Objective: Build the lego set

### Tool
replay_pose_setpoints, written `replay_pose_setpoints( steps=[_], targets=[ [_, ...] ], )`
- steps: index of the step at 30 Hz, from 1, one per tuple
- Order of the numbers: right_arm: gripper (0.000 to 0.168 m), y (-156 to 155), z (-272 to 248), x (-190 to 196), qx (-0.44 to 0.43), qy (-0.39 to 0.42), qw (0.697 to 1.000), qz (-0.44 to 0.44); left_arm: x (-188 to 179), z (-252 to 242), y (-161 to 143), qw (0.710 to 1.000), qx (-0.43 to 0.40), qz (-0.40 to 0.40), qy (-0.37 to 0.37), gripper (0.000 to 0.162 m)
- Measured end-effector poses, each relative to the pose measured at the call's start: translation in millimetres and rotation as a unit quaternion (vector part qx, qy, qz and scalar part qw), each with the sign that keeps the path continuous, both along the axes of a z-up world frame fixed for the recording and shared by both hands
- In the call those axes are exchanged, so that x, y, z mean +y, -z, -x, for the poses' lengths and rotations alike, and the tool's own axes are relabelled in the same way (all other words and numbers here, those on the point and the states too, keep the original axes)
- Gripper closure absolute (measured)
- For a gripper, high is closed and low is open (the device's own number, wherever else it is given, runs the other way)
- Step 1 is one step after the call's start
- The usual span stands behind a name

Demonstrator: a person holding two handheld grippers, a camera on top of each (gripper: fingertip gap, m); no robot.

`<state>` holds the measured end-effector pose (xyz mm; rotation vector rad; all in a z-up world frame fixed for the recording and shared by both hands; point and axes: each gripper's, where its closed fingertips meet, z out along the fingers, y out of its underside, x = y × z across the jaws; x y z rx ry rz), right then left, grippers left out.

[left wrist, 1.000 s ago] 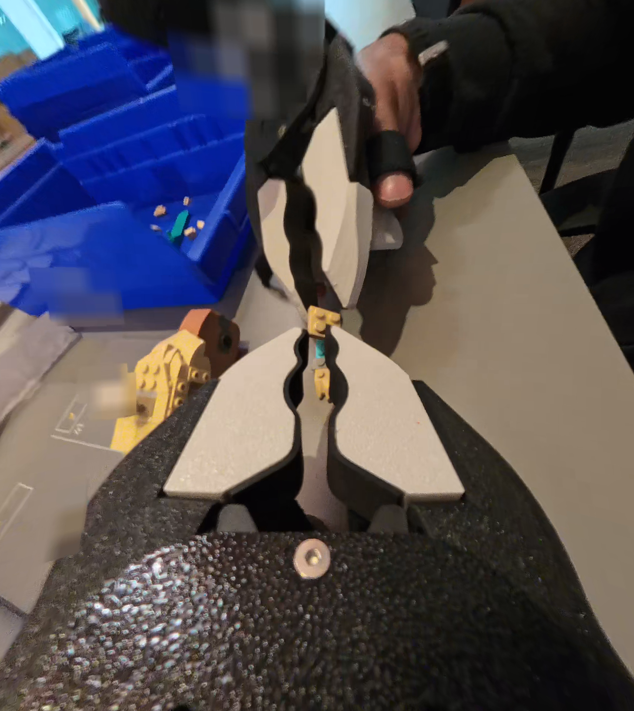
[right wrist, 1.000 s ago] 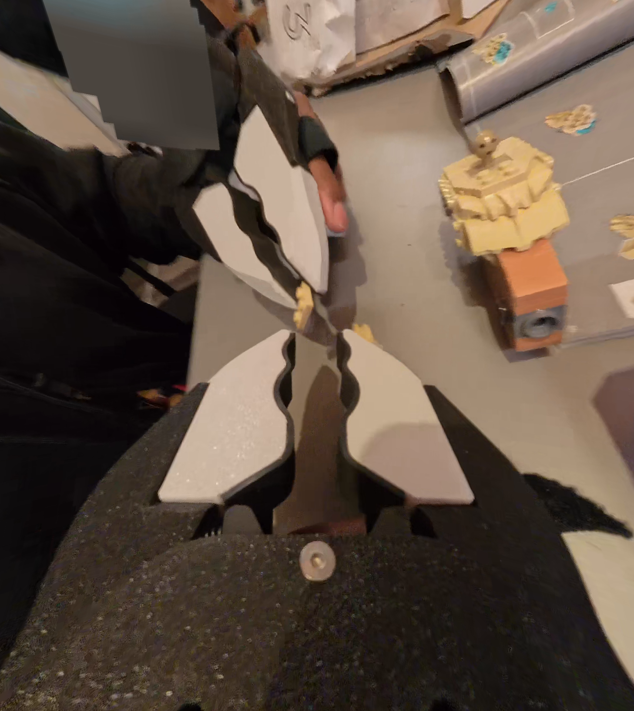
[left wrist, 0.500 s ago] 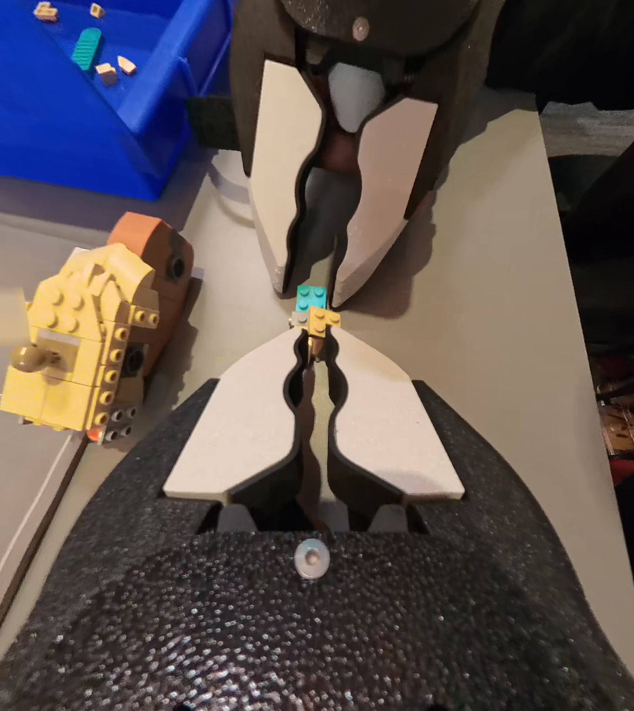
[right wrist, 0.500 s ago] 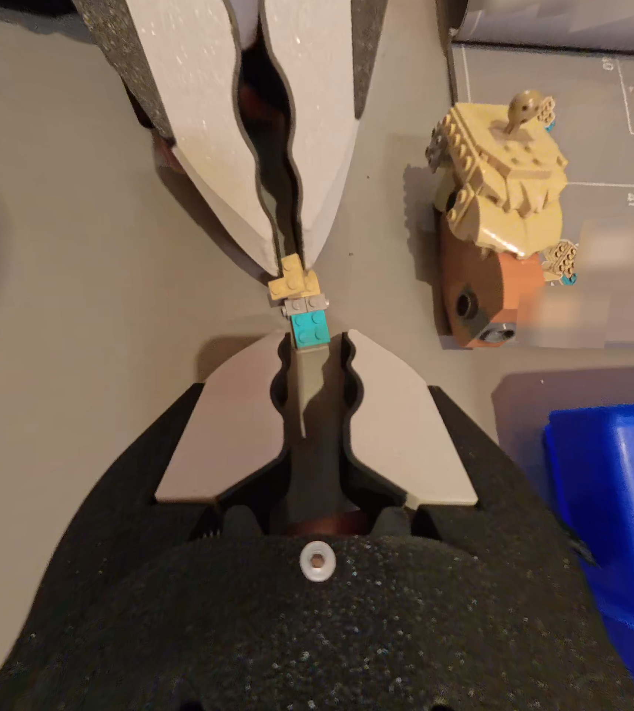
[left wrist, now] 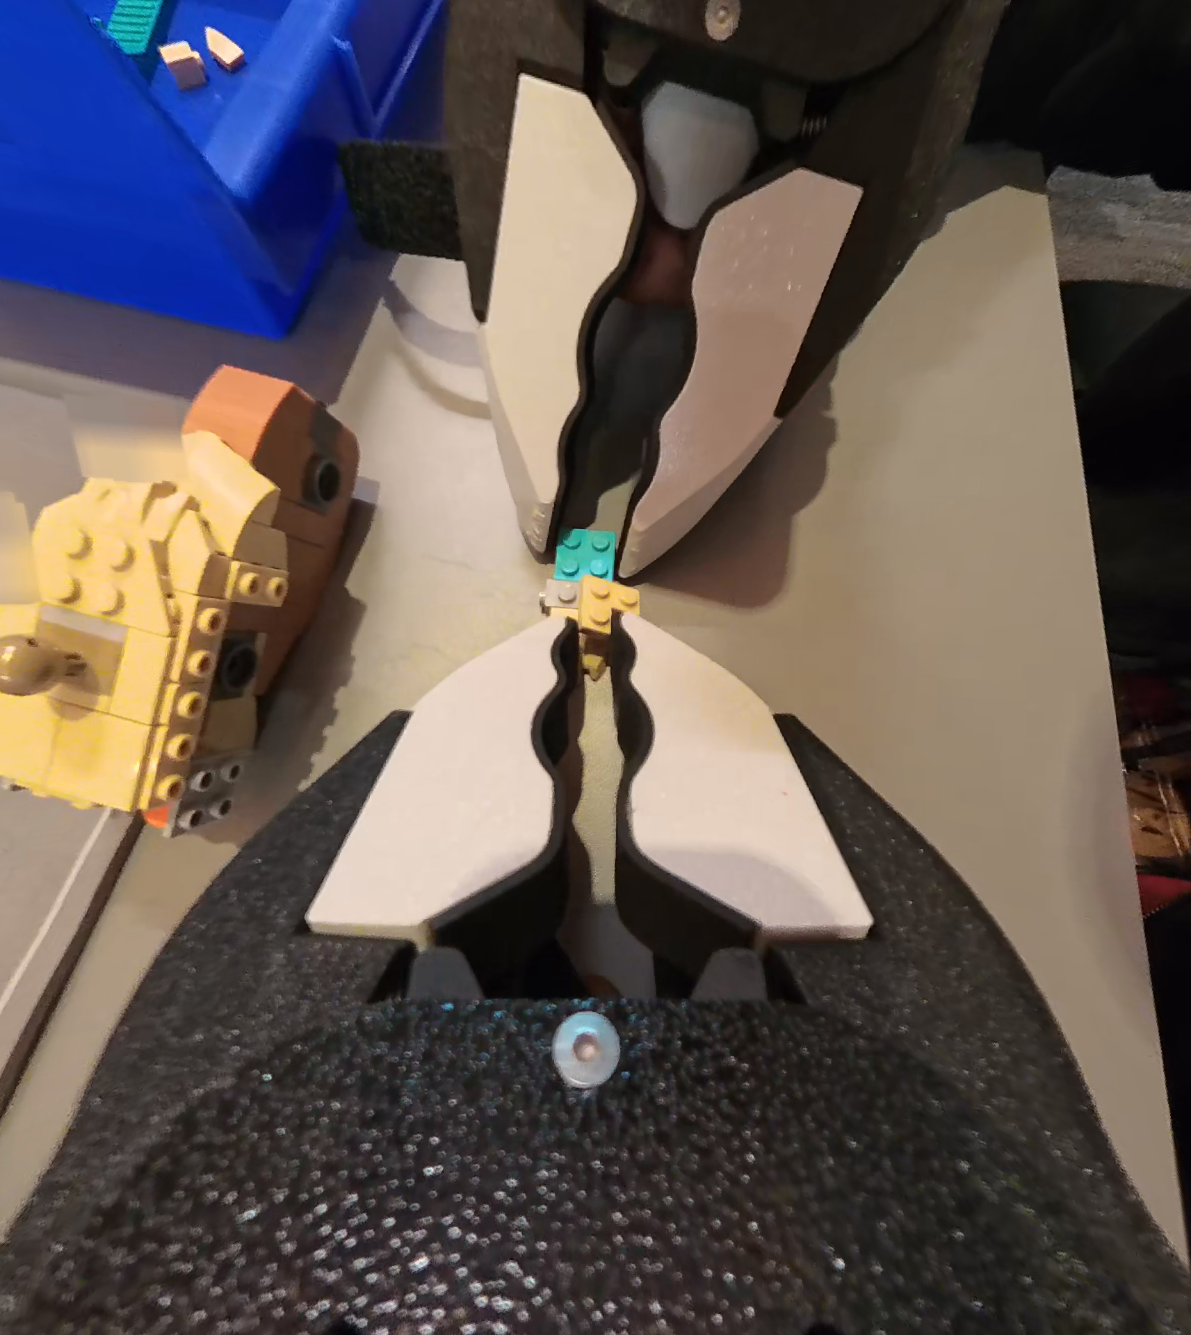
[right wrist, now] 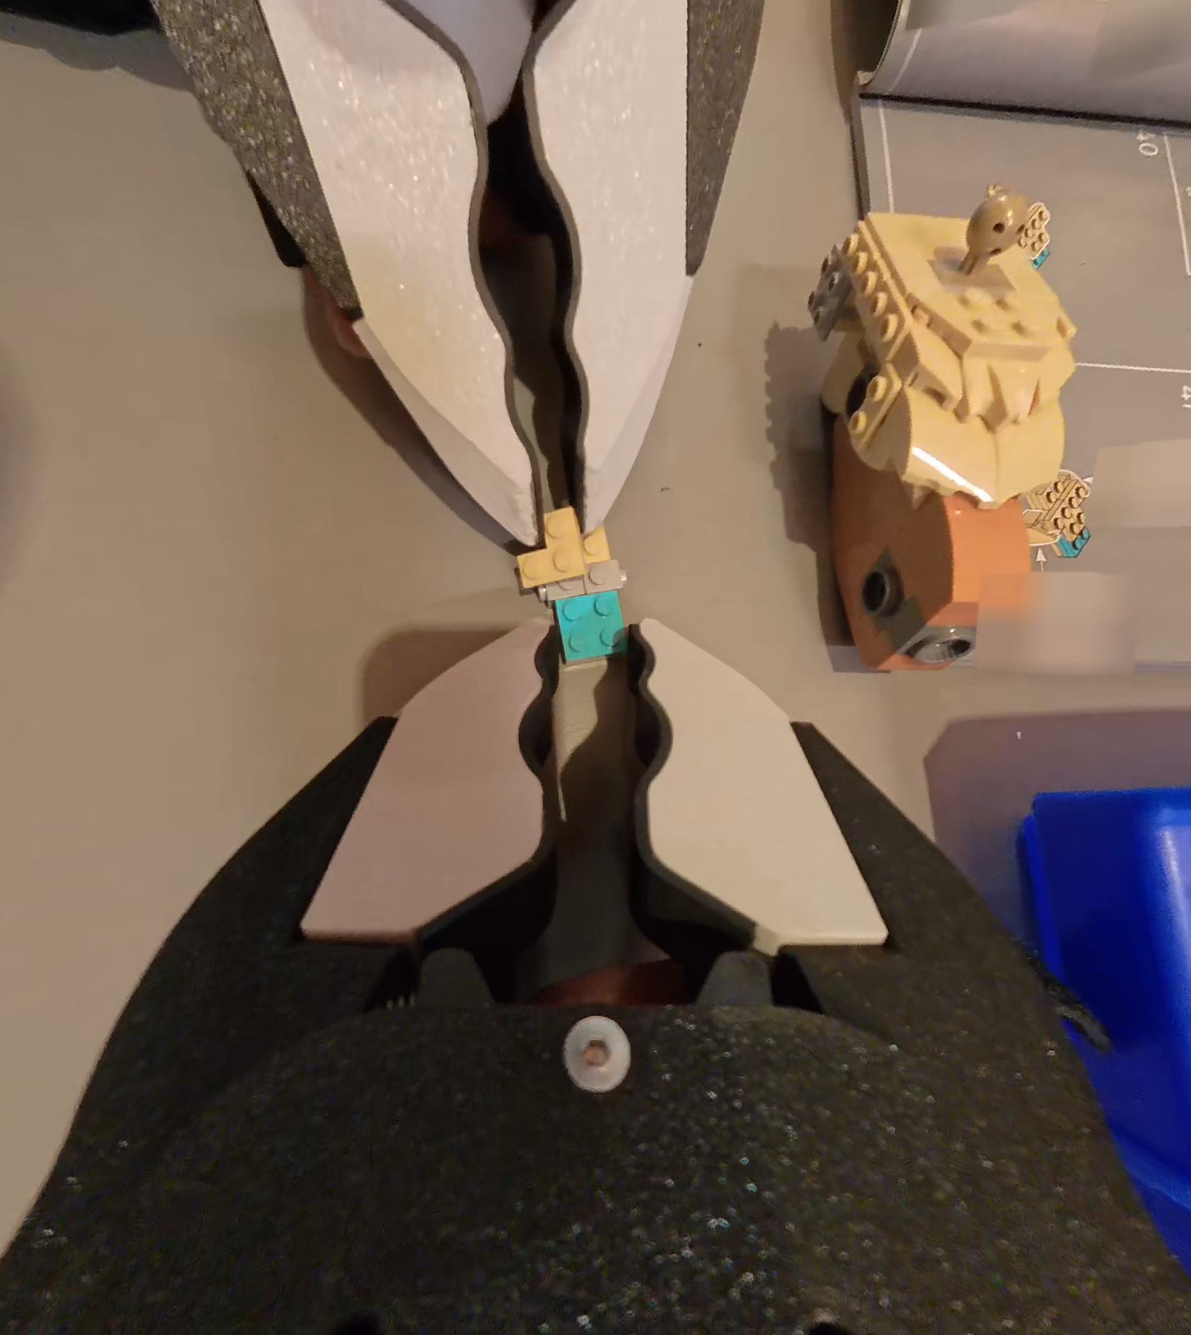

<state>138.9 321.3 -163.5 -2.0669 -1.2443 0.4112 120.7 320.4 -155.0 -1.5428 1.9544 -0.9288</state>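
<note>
At the left lies the tan and brown lego model (left wrist: 144,614) on the table (left wrist: 867,650). In the middle, the left gripper (left wrist: 594,636) pinches the small brick assembly (left wrist: 589,581) by its tan end. The right gripper (left wrist: 585,552), fingers slightly apart, touches its teal end.

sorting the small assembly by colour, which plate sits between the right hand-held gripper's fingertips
The teal plate, at the right hand-held gripper end; the grey plate is in the middle, and the tan plate is pinched by the left hand-held gripper.
</note>
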Motion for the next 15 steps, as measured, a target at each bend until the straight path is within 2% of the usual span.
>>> replay_pose_setpoints(
  steps=[15],
  targets=[
    [0.151, -0.8, 0.5, -0.3, 0.003, -0.001, 1.000, -0.003, -0.7, -0.4, 2.5, 1.000, 0.017, 0.018, -0.015, 0.155]
  ],
)
